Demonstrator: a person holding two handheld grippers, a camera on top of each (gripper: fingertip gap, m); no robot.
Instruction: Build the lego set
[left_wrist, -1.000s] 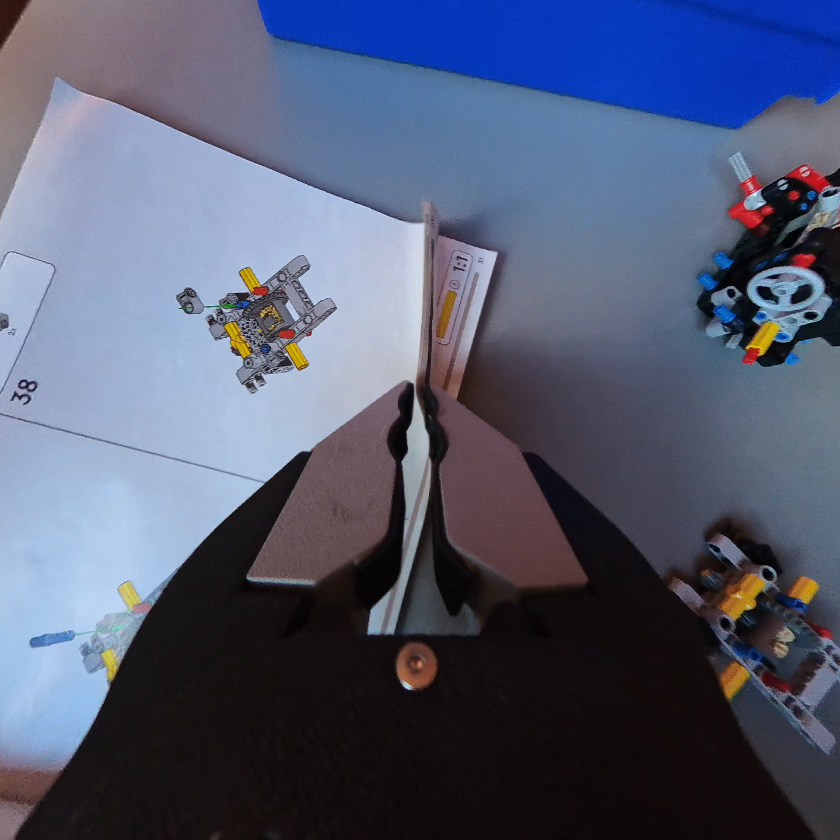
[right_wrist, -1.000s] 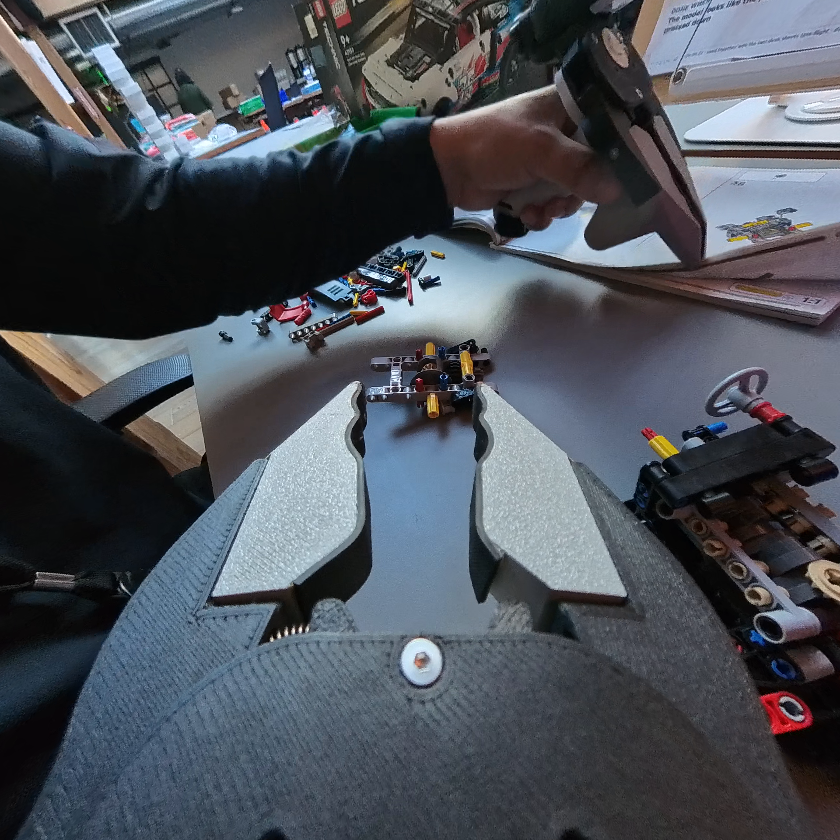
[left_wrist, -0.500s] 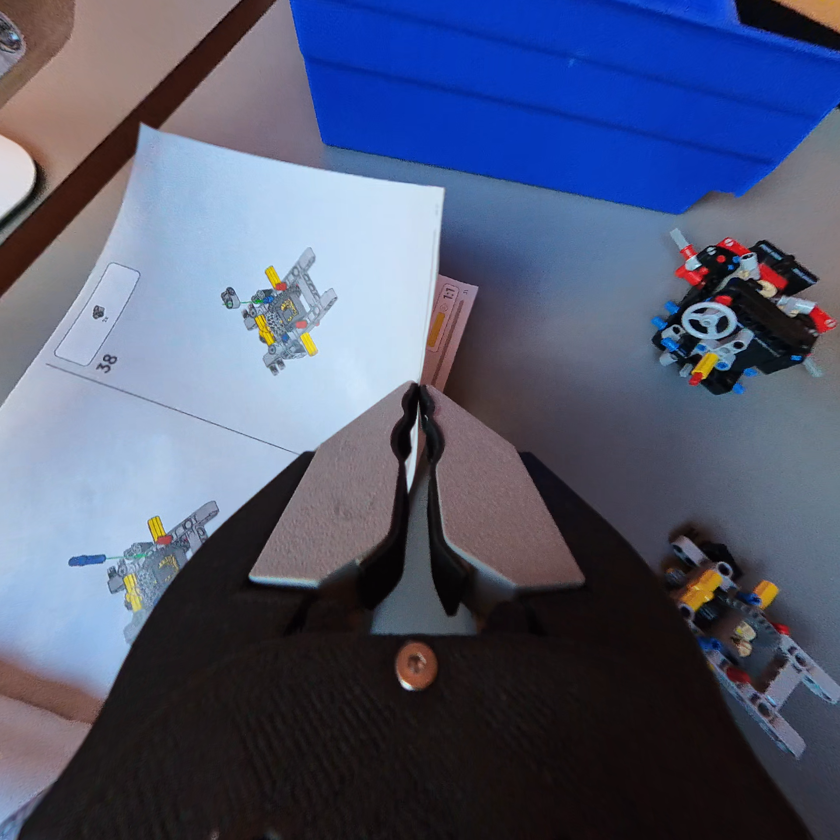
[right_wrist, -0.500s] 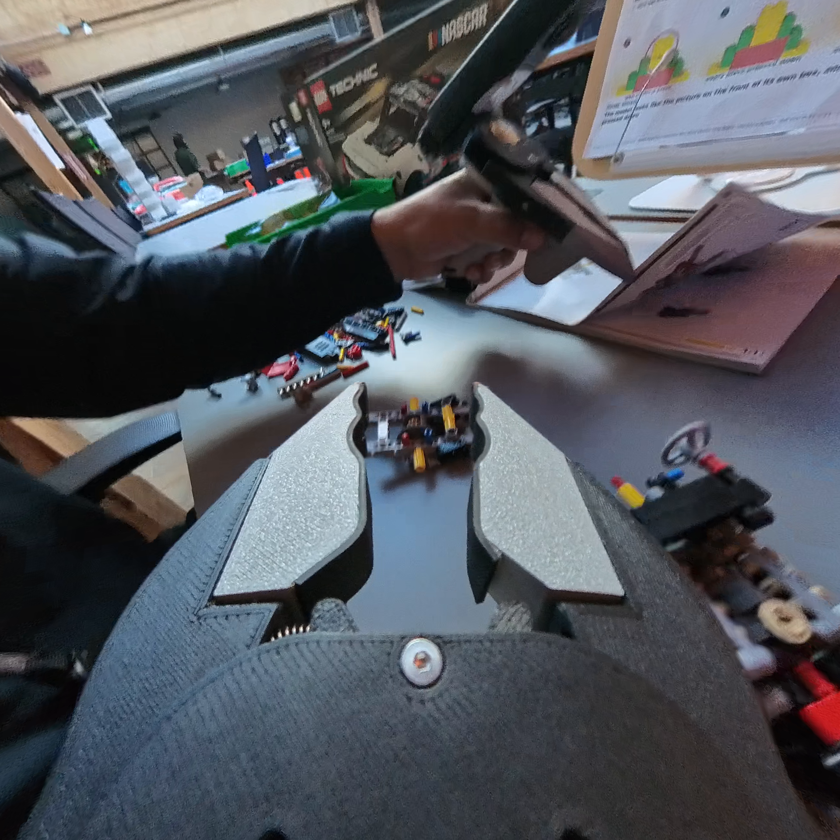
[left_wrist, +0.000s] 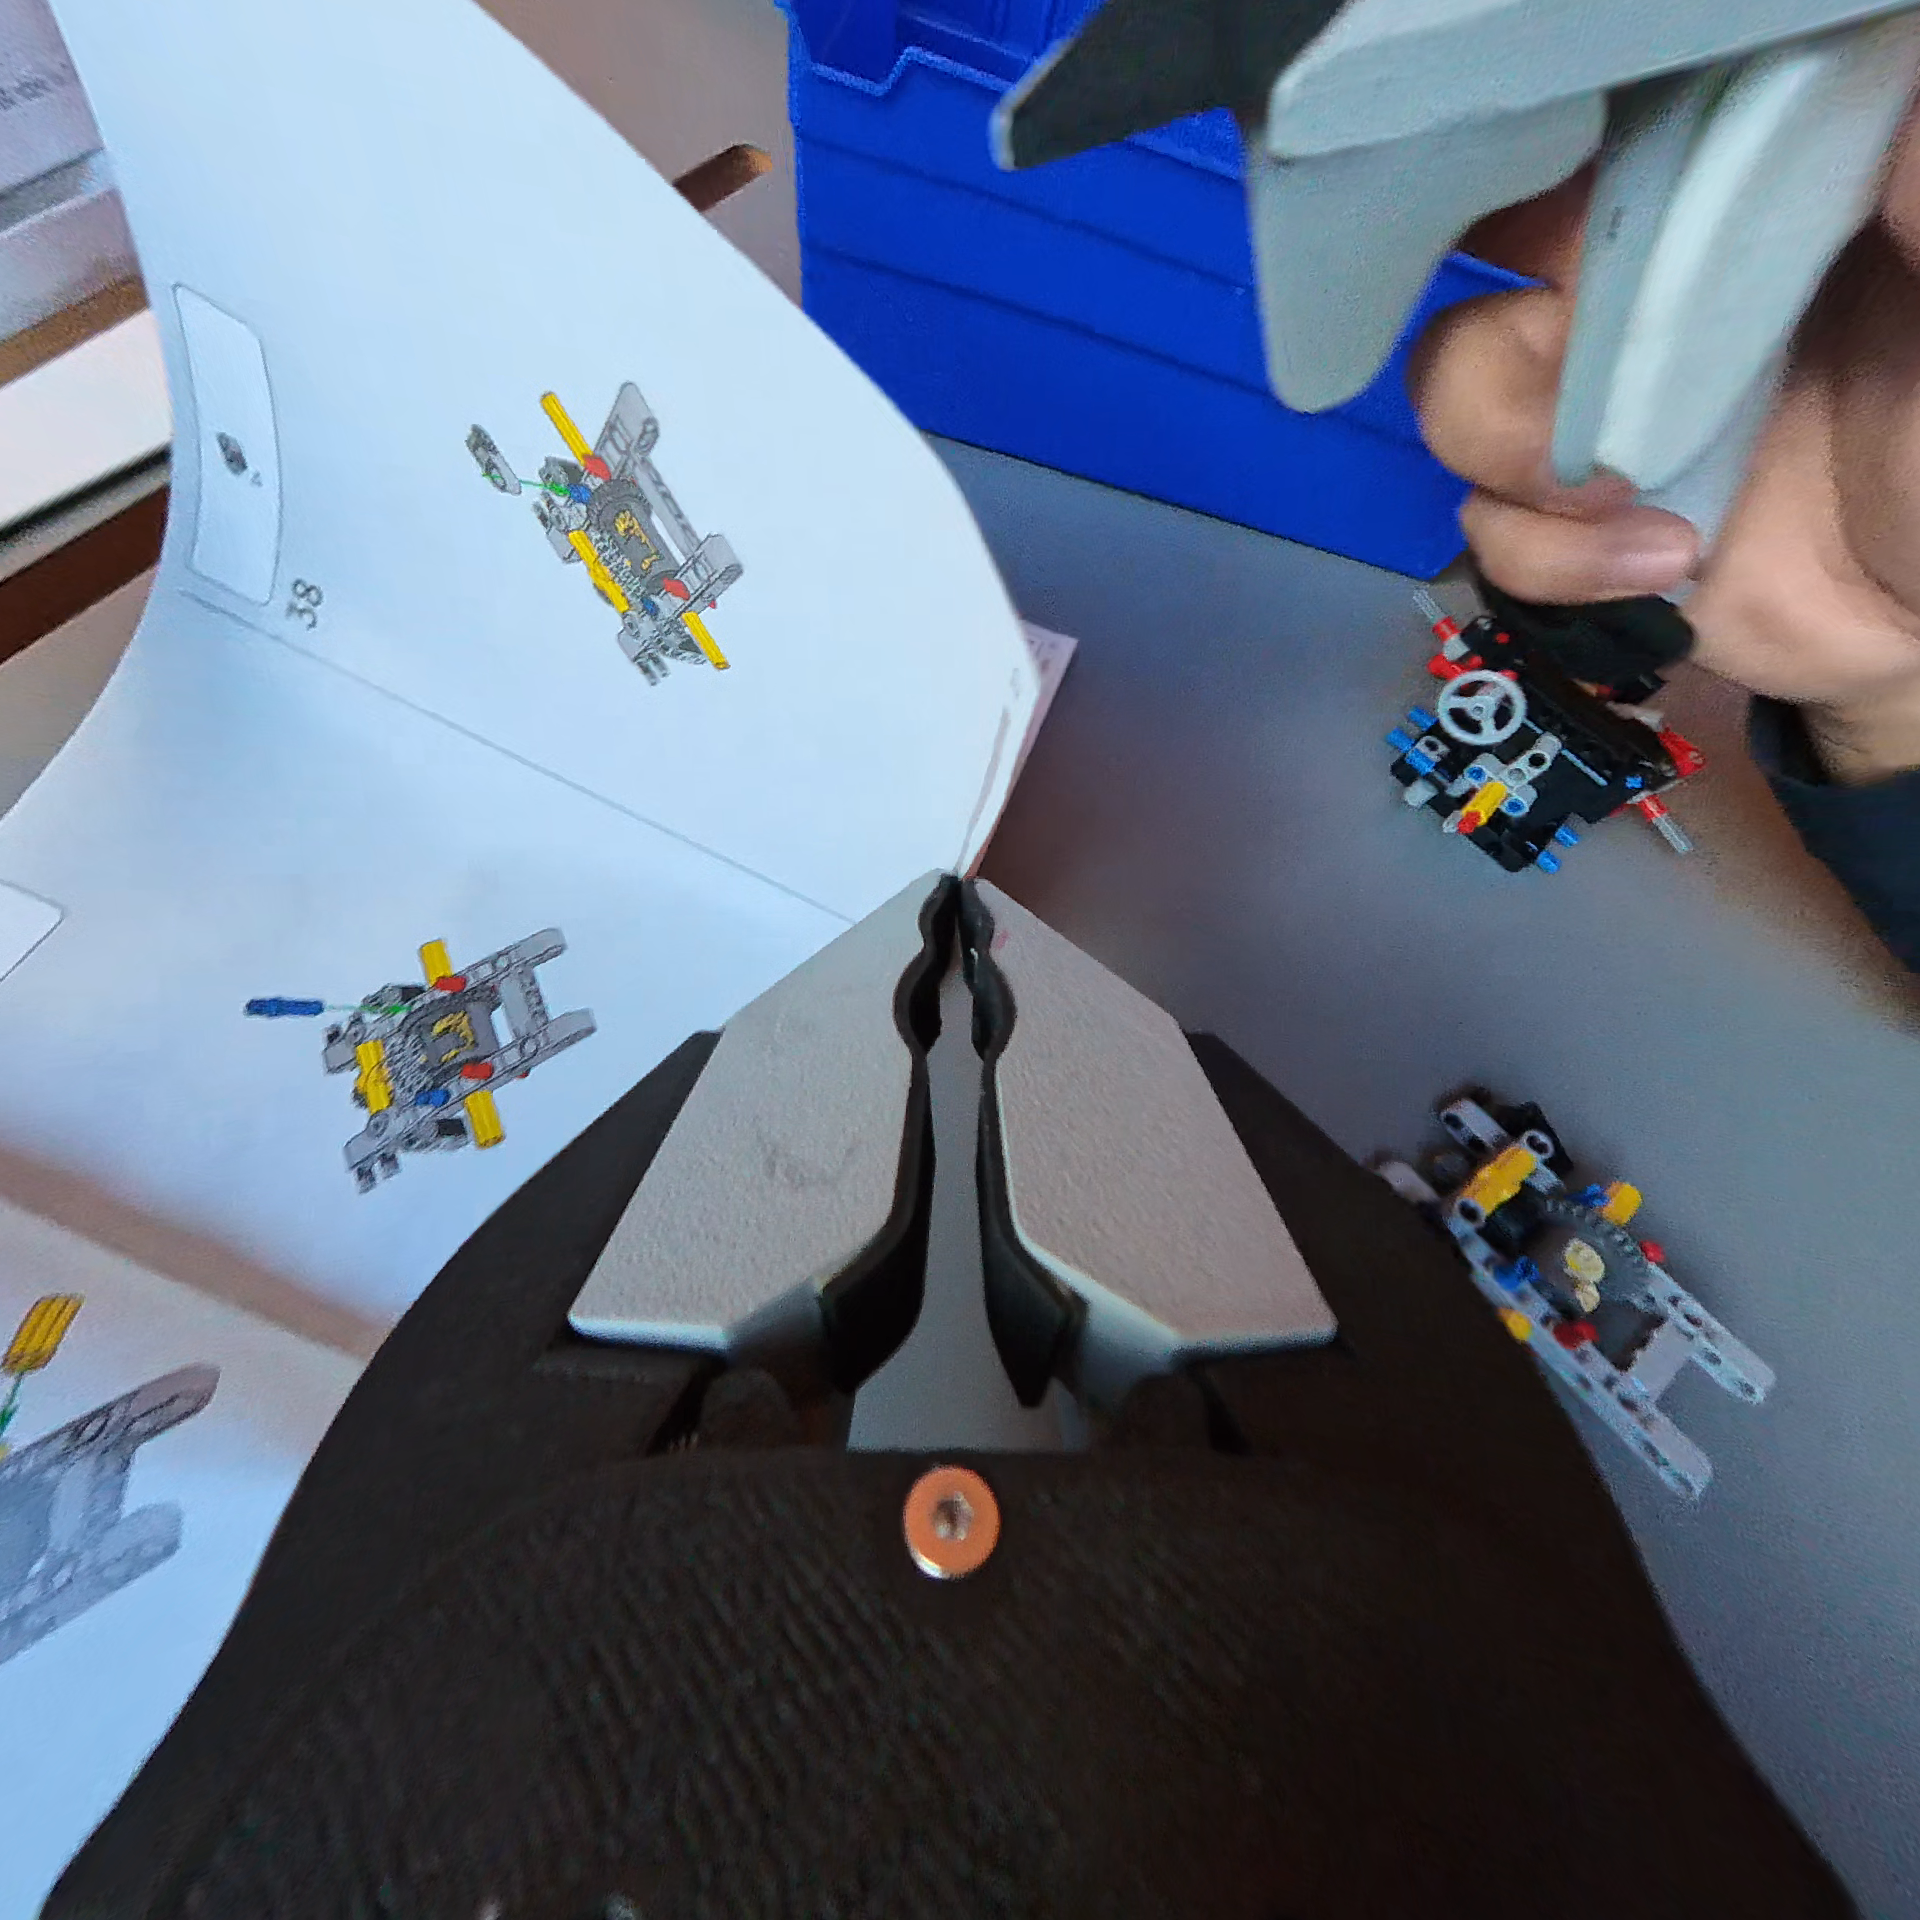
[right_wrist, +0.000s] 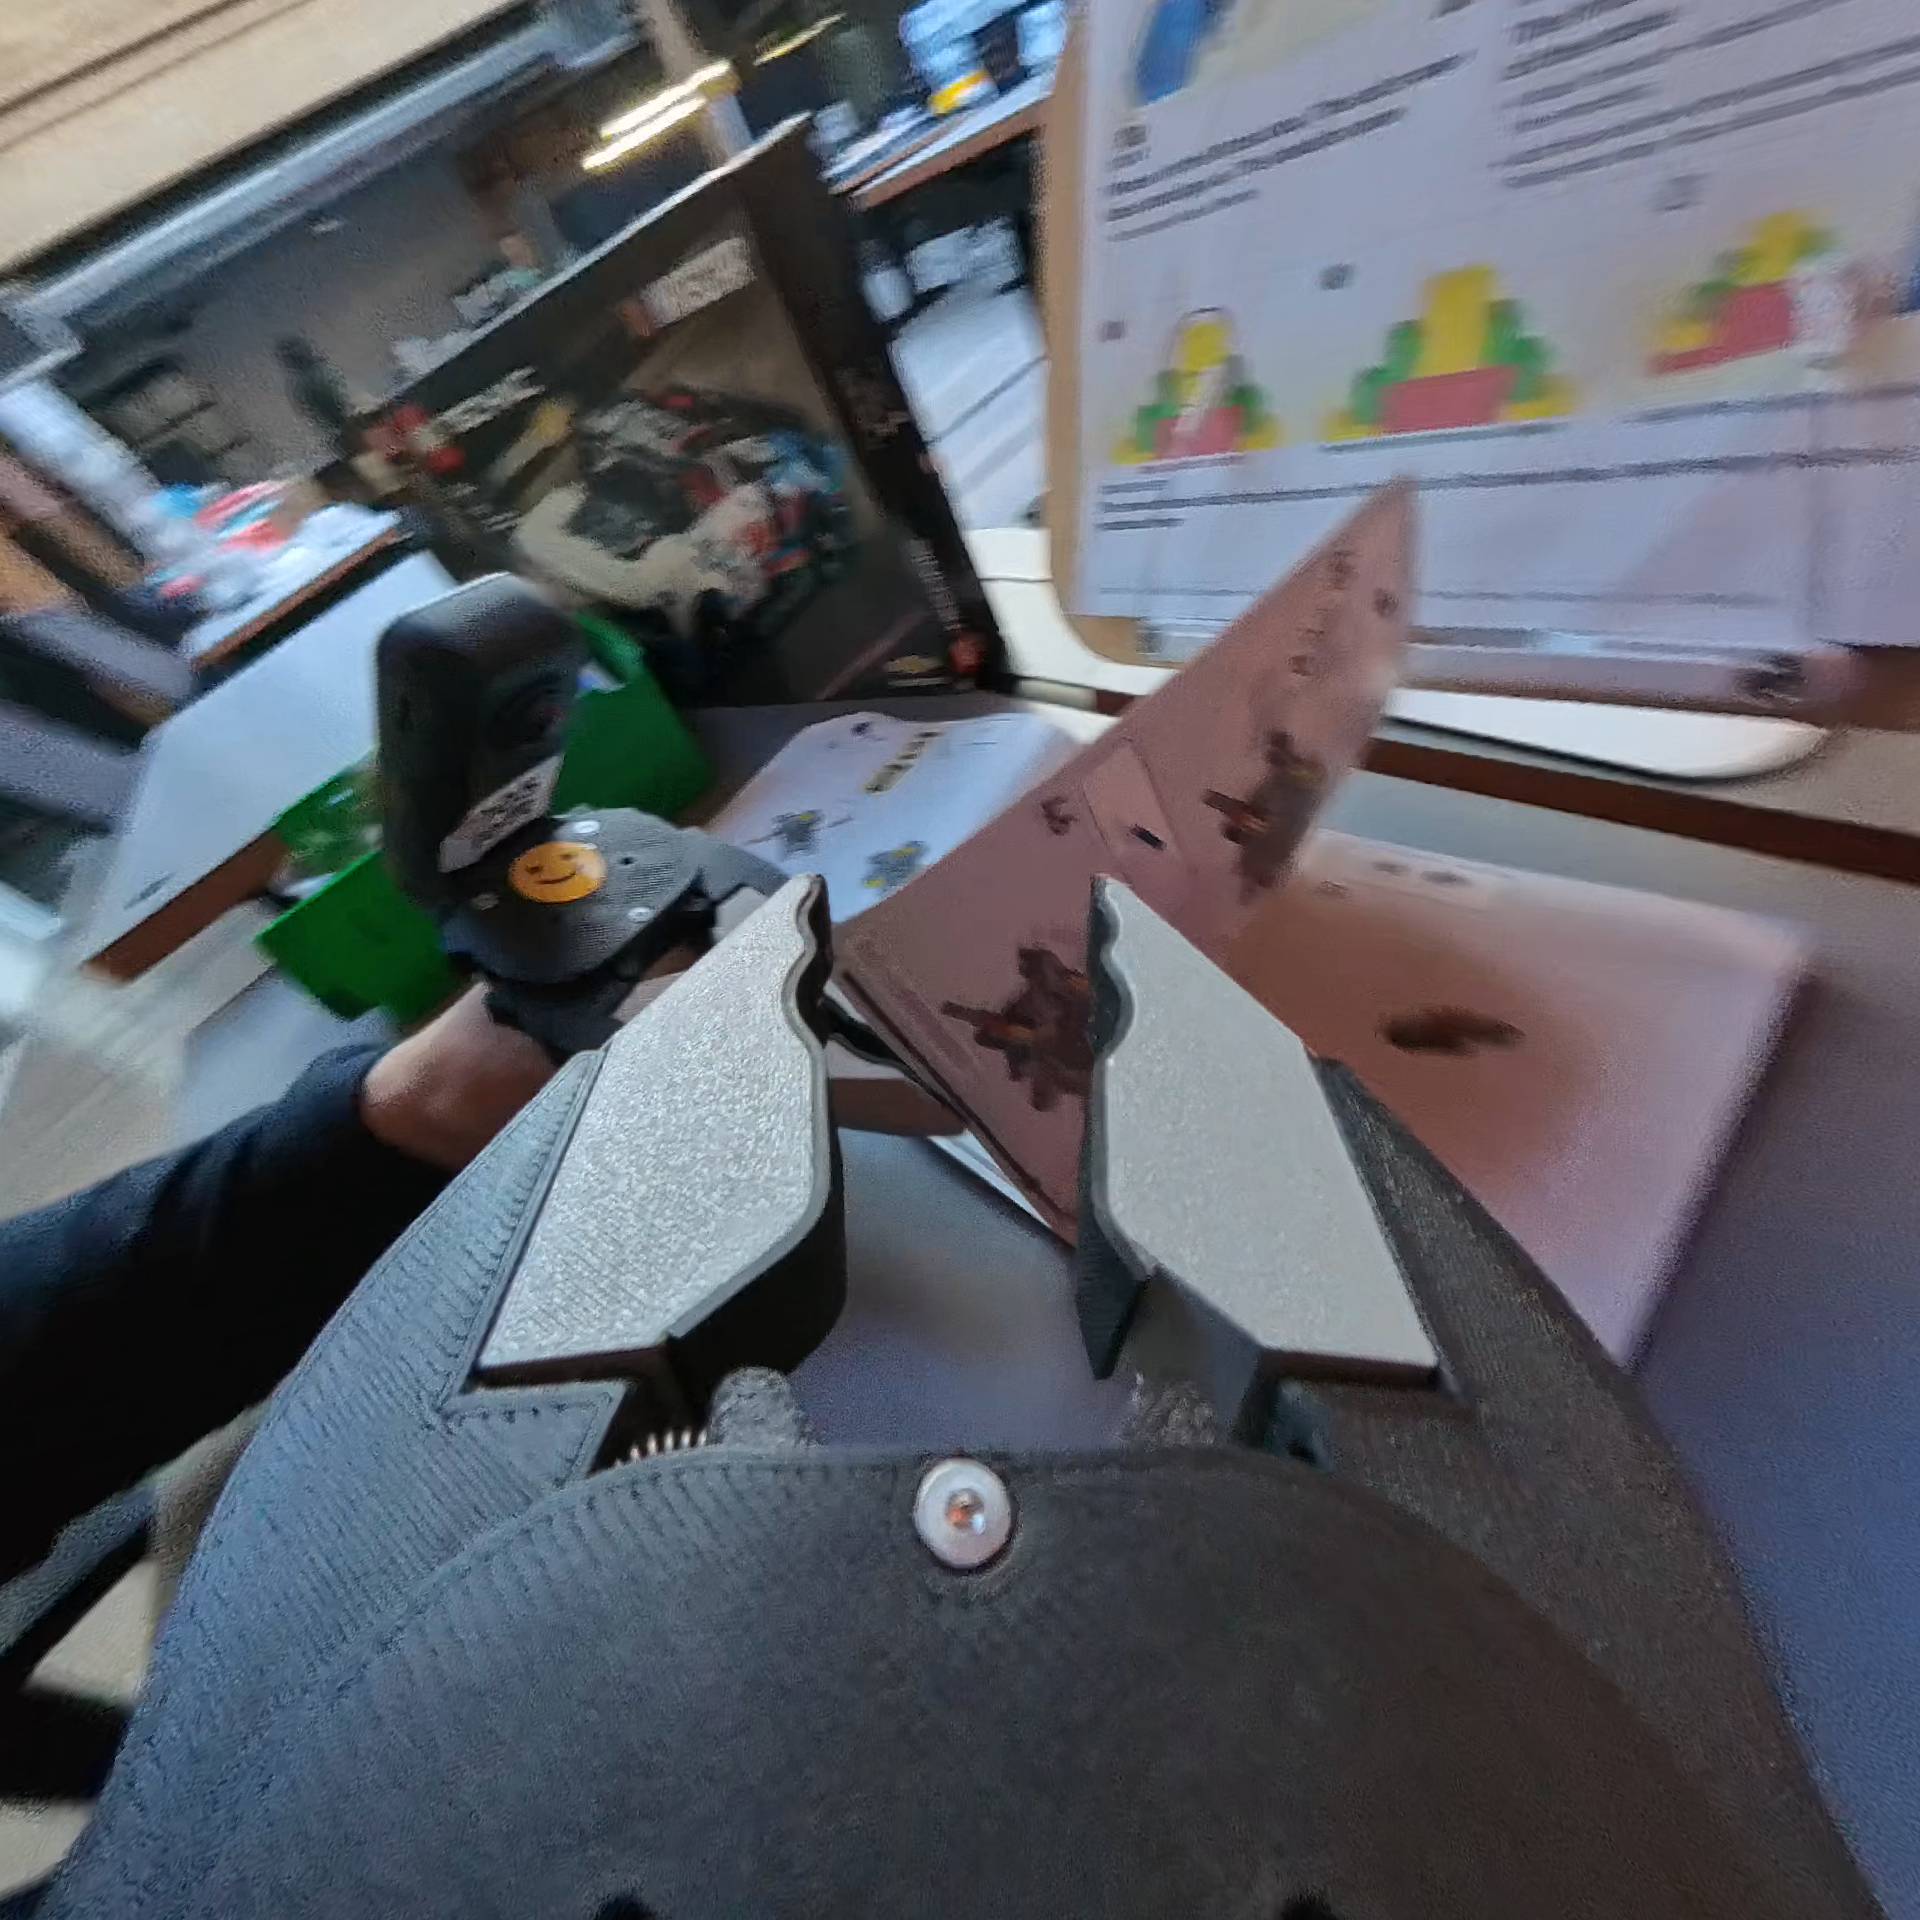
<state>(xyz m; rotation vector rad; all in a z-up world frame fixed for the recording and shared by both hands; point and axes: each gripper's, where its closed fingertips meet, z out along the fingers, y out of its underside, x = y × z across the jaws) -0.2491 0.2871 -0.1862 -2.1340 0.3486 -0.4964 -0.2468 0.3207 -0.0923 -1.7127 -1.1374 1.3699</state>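
Note:
My left gripper (left_wrist: 956, 888) is shut on the edge of a white page (left_wrist: 520, 727) of an open instruction booklet and holds it lifted and curled above the grey table (left_wrist: 1247, 935). In the right wrist view the same page (right_wrist: 1195, 831) stands up from the booklet (right_wrist: 1507, 1039), next to the left gripper's black body (right_wrist: 582, 914). My right gripper (right_wrist: 956, 904) is open and empty in the air in front of the lifted page. The hand holding it (left_wrist: 1662, 582) shows in the left wrist view.
A black brick assembly with a grey steering wheel (left_wrist: 1538, 748) and a grey frame assembly (left_wrist: 1579, 1288) lie on the table to the right. A blue bin (left_wrist: 1091, 291) stands behind. A green bin (right_wrist: 353, 925), a dark box (right_wrist: 727, 468) and a picture board (right_wrist: 1455, 312) stand farther off. There is about 10 cm between the tips of the two grippers.
My left gripper has raised the page higher, and the page now curls over. My right gripper has risen from over the grey frame assembly and moved toward the booklet, its jaws a little wider.

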